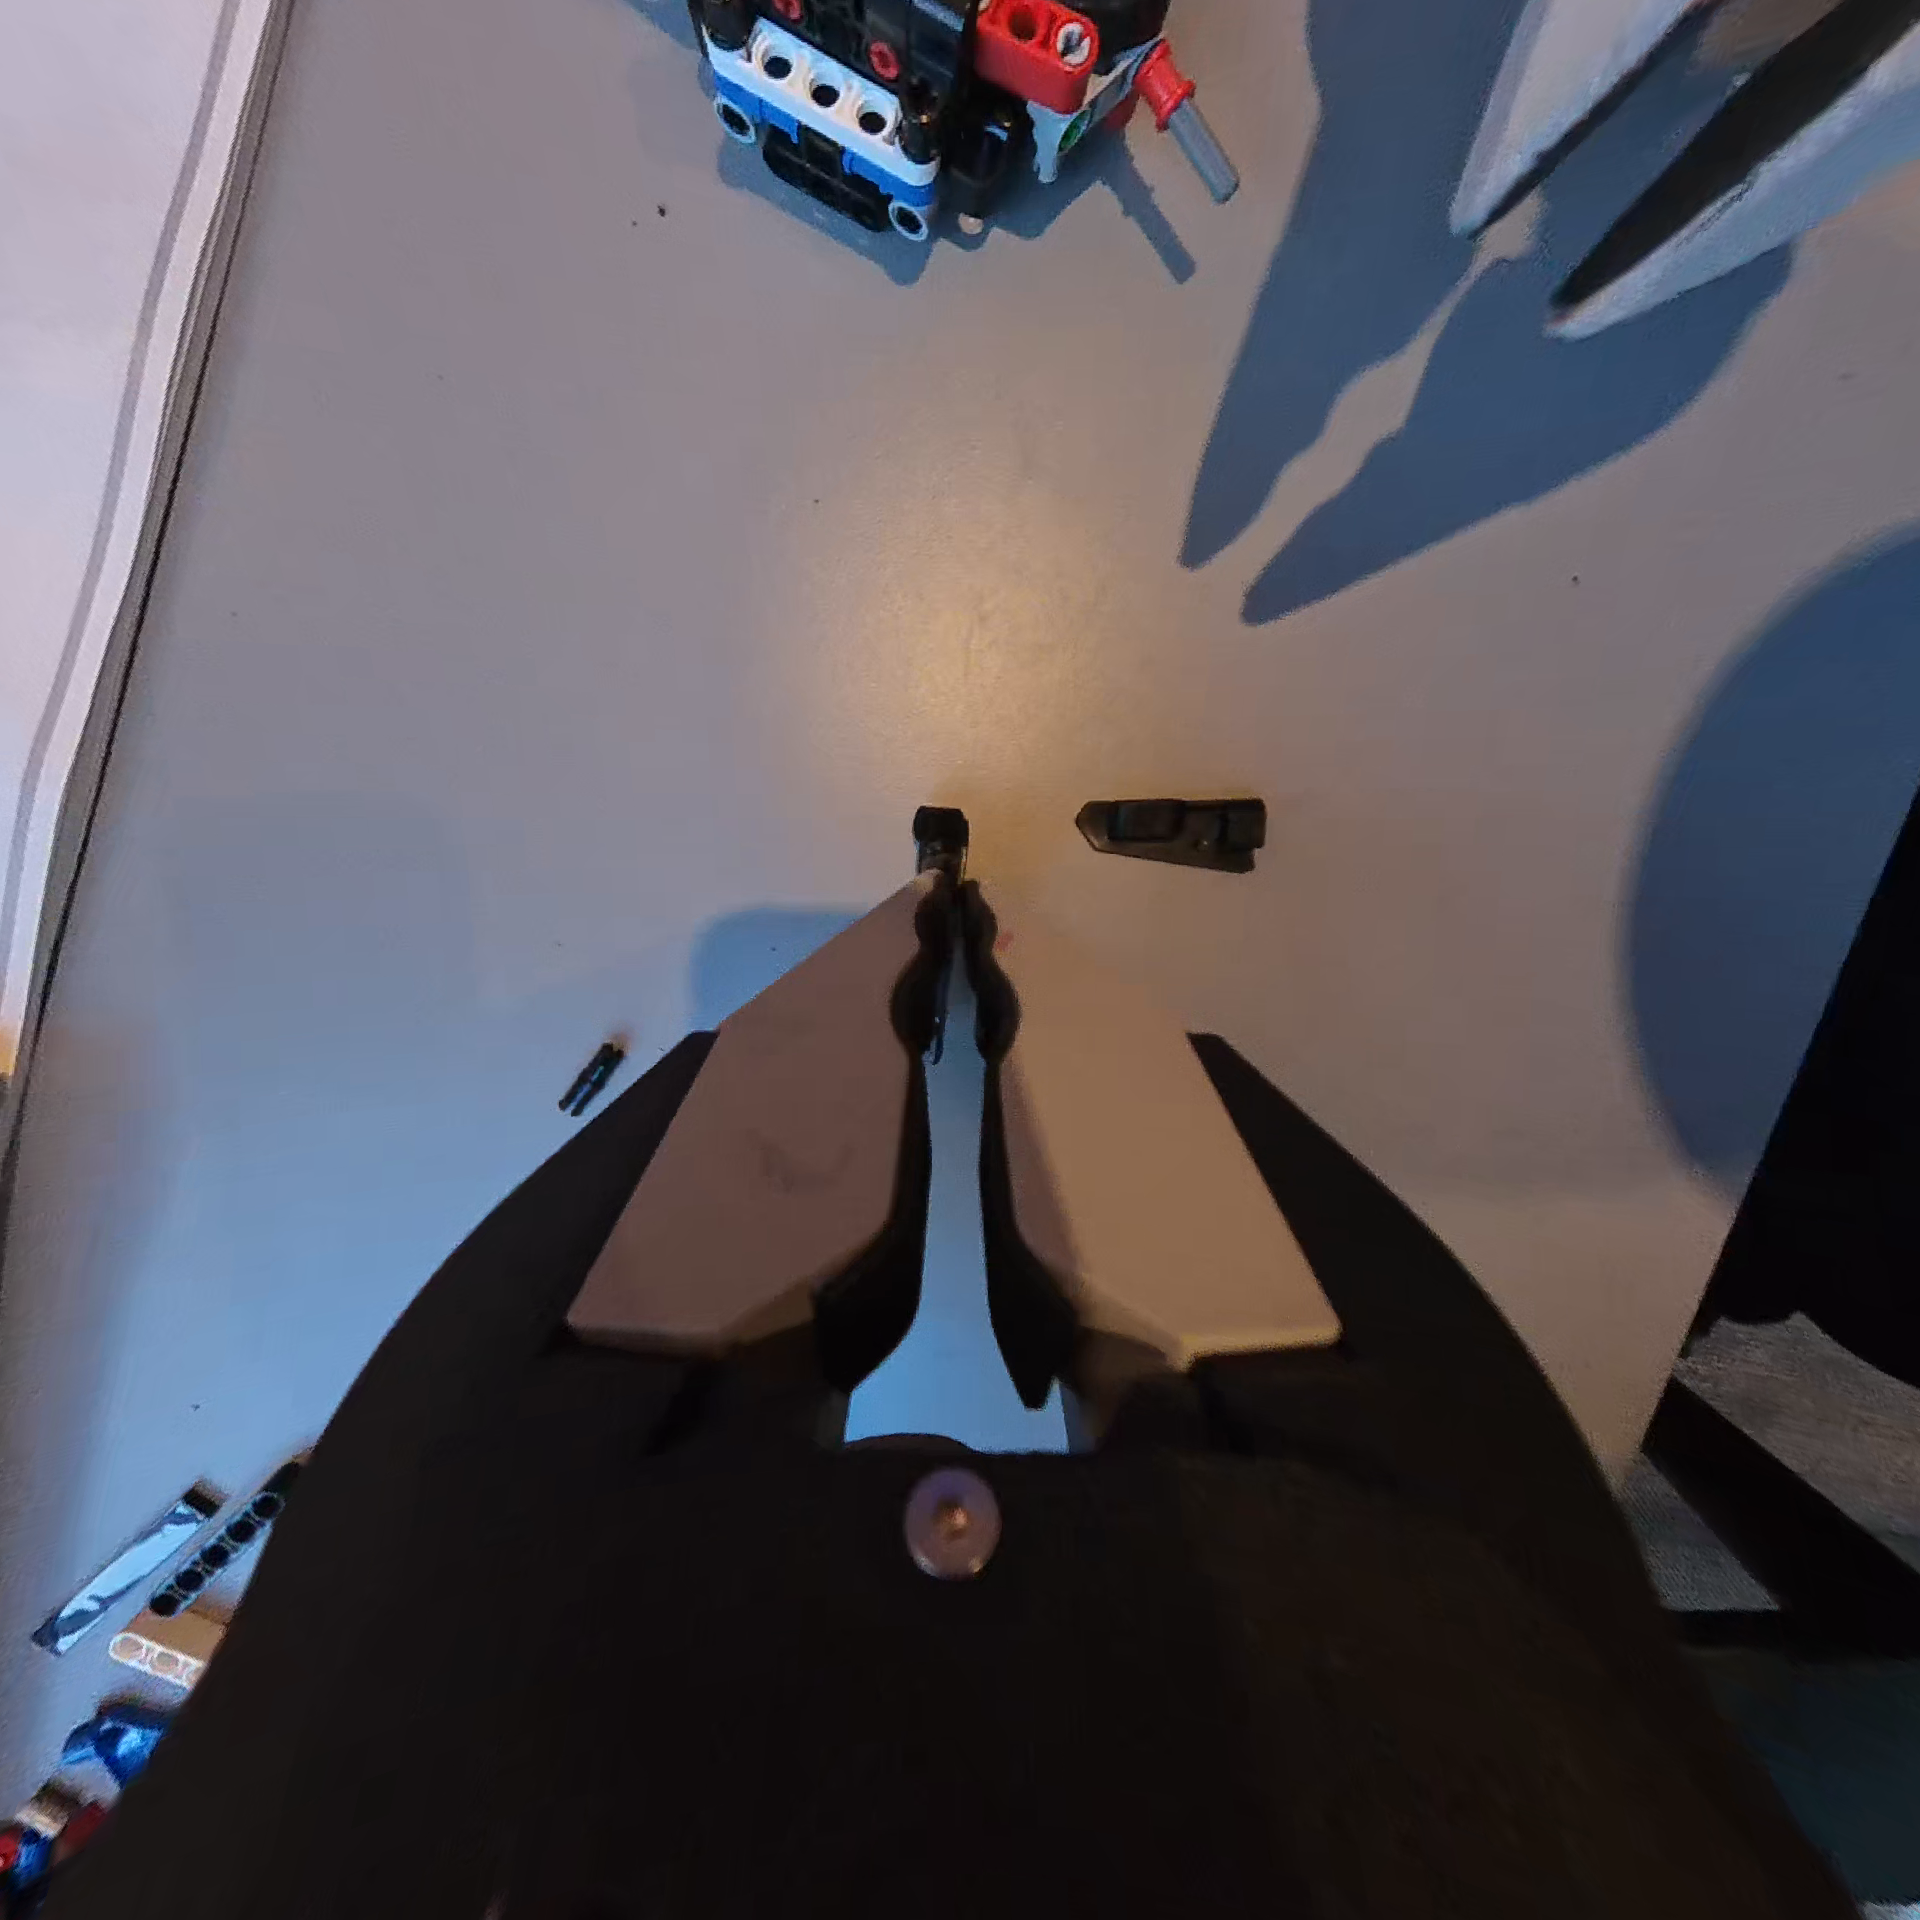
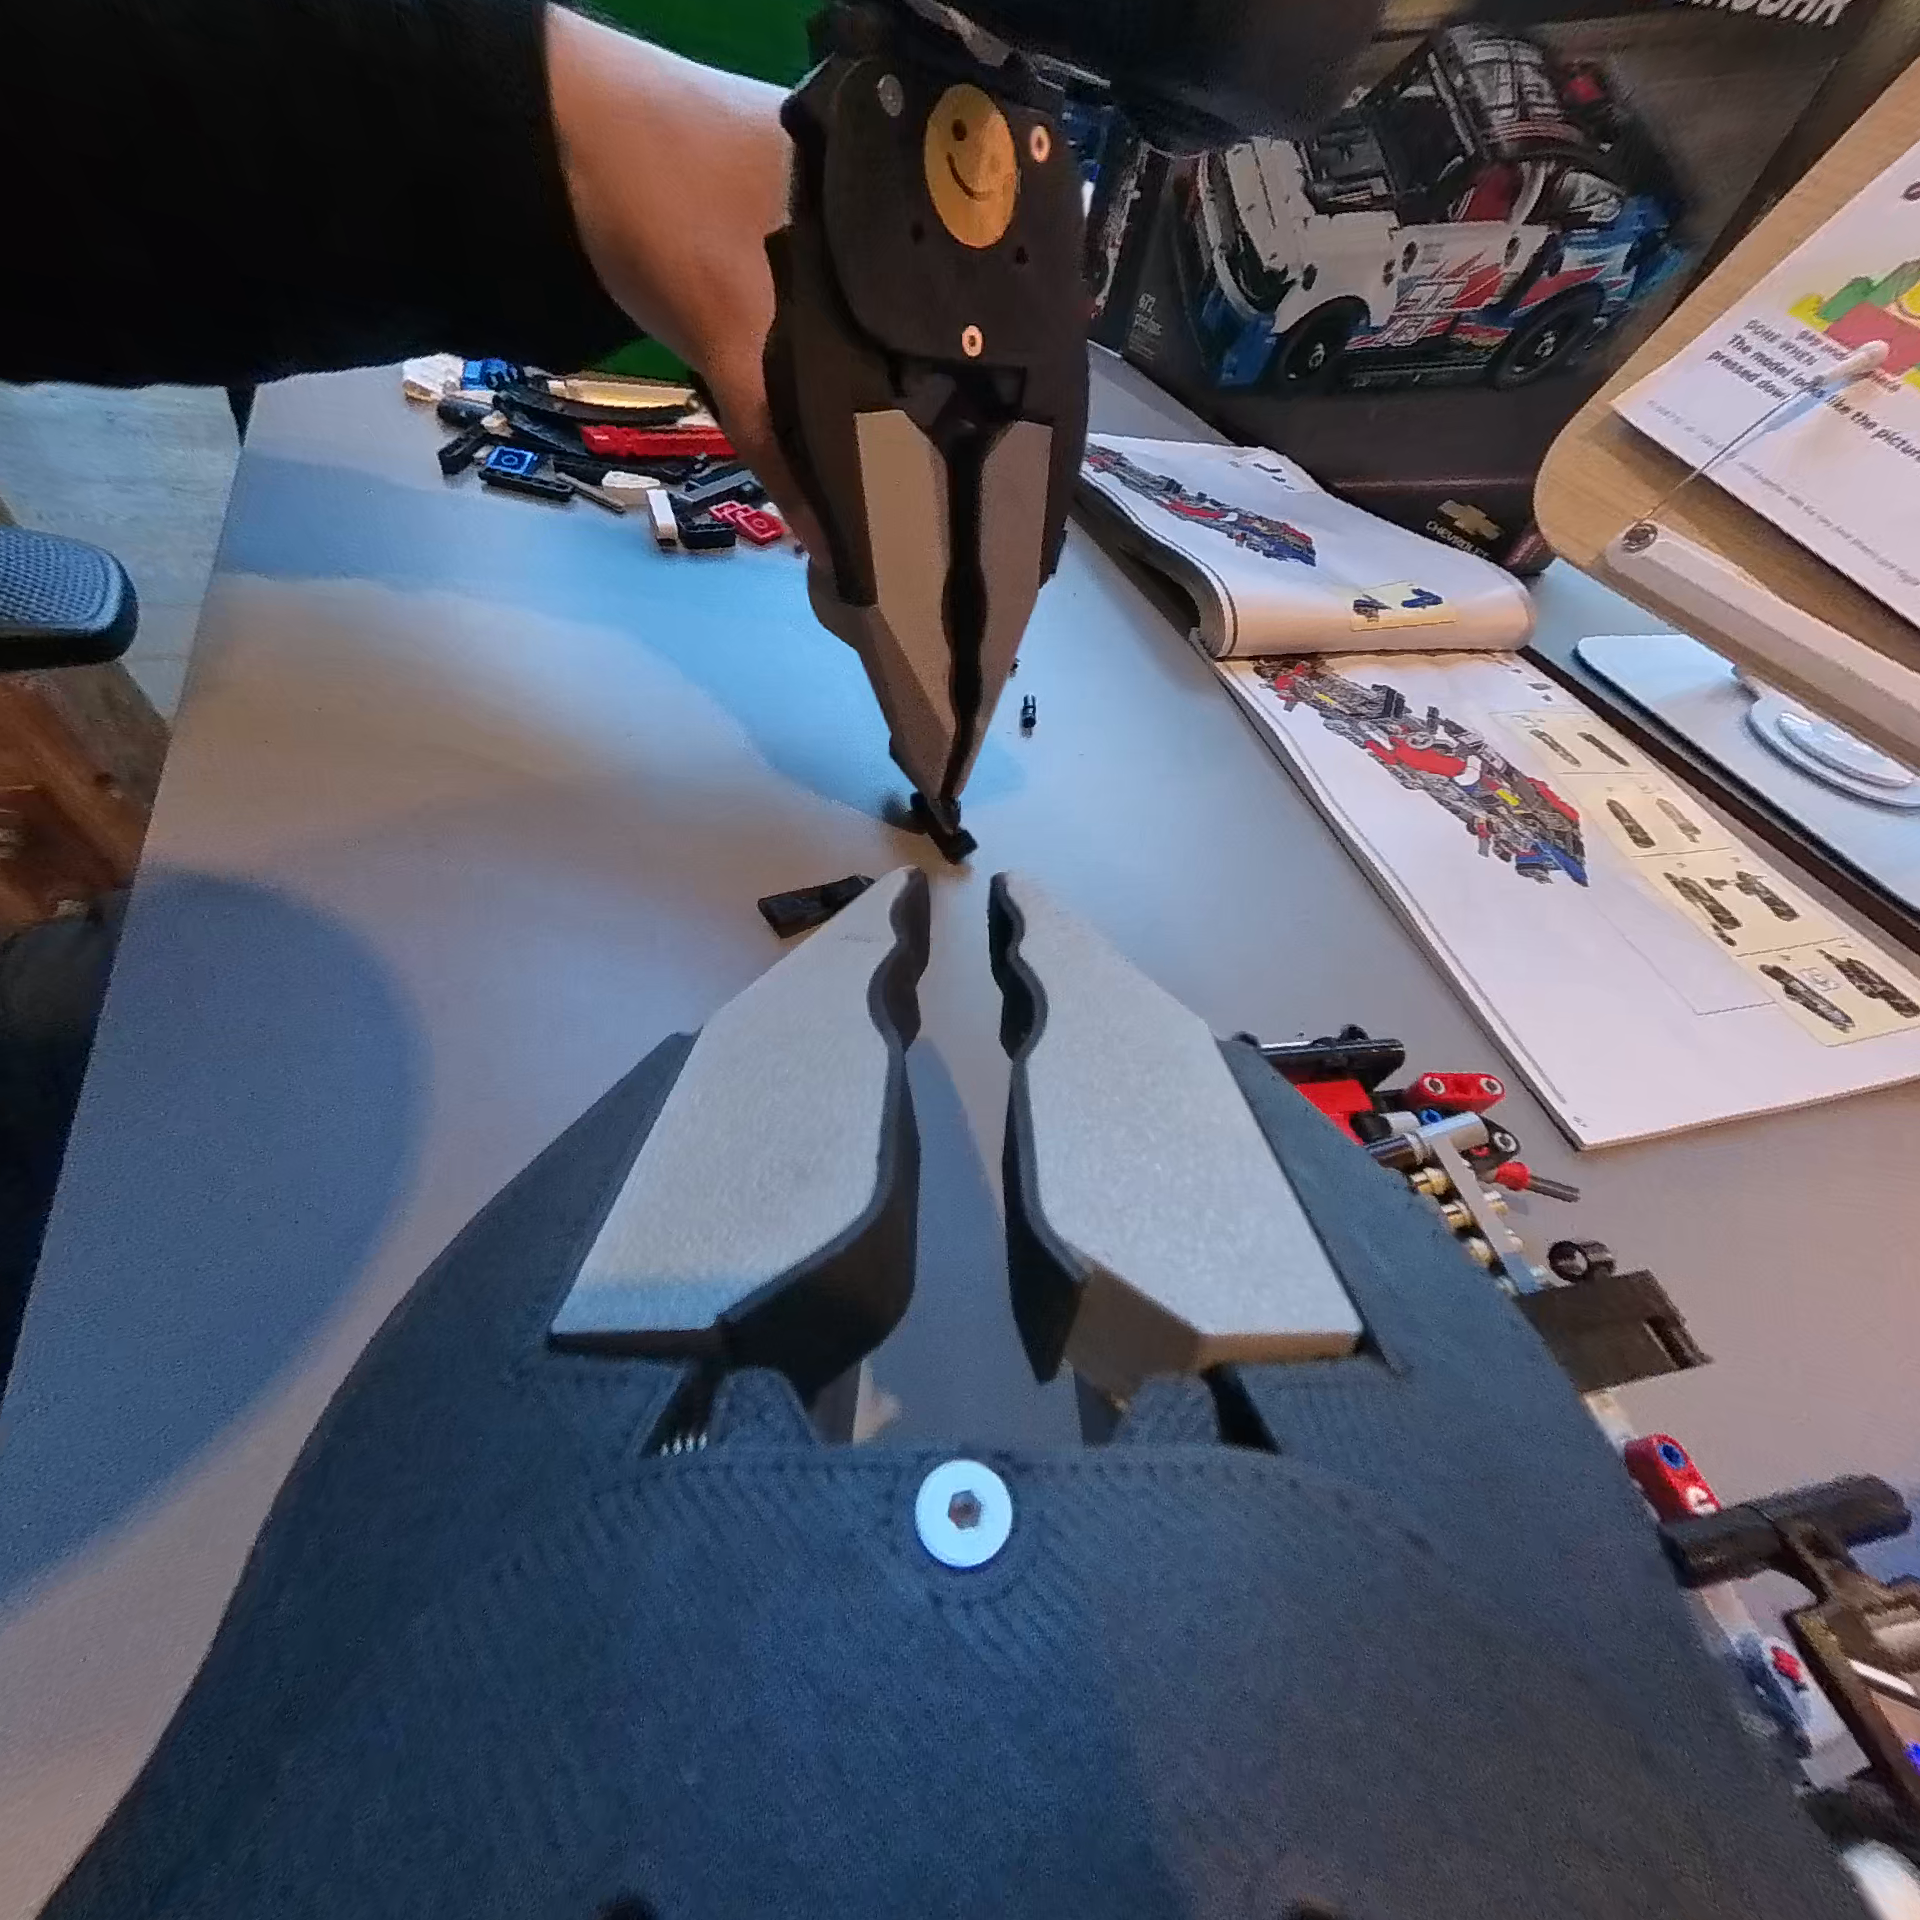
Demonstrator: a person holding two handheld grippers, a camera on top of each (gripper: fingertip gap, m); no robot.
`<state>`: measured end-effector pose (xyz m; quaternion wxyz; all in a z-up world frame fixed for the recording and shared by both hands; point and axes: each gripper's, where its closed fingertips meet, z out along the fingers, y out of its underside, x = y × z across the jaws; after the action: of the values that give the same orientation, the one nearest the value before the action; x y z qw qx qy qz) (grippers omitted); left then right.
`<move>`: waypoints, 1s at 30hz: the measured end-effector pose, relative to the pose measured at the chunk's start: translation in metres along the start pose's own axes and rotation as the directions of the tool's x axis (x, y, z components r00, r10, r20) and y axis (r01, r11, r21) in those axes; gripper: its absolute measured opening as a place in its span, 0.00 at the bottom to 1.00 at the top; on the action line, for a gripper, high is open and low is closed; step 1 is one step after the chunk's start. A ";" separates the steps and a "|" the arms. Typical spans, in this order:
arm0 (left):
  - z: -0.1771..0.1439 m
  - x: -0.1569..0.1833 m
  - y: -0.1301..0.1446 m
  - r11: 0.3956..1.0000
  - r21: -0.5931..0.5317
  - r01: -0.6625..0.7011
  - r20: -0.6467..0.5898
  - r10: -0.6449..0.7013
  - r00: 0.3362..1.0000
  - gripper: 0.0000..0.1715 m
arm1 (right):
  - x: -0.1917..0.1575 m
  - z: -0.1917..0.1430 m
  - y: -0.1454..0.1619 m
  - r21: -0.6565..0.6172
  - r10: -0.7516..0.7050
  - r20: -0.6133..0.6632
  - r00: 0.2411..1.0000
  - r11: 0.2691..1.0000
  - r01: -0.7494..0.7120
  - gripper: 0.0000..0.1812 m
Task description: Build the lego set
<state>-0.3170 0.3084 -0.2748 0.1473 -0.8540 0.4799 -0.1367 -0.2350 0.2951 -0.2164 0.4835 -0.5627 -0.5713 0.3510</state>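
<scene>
My left gripper (image 1: 951,888) is shut on a small black connector piece (image 1: 940,836), held tip-down at the table surface. In the right wrist view the left gripper (image 2: 933,795) points down with that piece (image 2: 943,823) in its tips. My right gripper (image 2: 956,894) is open and empty, its tips just short of that piece. It also shows blurred at the top right of the left wrist view (image 1: 1662,197). A flat black part (image 1: 1172,834) lies on the table beside the held piece, and shows again by my right gripper's left finger (image 2: 810,902). The partly built model (image 1: 894,114) stands farther off.
A small black pin (image 1: 592,1075) lies loose on the grey table (image 1: 520,623). A pile of loose parts (image 2: 603,447) sits at the far end. An open instruction booklet (image 2: 1455,831) and the set's box (image 2: 1403,239) are on the right. More parts (image 2: 1455,1132) lie beside my right gripper. There is about 11 centimeters between the tips of the two grippers.
</scene>
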 end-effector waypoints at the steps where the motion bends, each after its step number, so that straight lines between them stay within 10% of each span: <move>1: 0.000 0.000 0.000 1.000 0.002 -0.003 -0.006 0.003 1.000 0.00 | -0.002 0.001 0.001 -0.004 -0.001 0.007 1.000 1.000 0.001 0.04; 6: -0.003 -0.003 0.003 1.000 -0.020 -0.016 0.034 0.017 0.999 0.11 | -0.009 0.007 0.004 -0.031 -0.037 0.021 0.999 0.999 0.038 0.04; 30: 0.008 0.015 0.013 0.967 0.037 -0.252 -0.045 0.254 0.966 0.01 | -0.022 0.076 0.040 -0.351 -0.140 0.078 0.987 0.923 0.159 0.05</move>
<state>-0.3166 0.2900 -0.2855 0.1649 -0.7797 0.5863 -0.1454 -0.2968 0.2889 -0.2794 0.3843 -0.5866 -0.6787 0.2181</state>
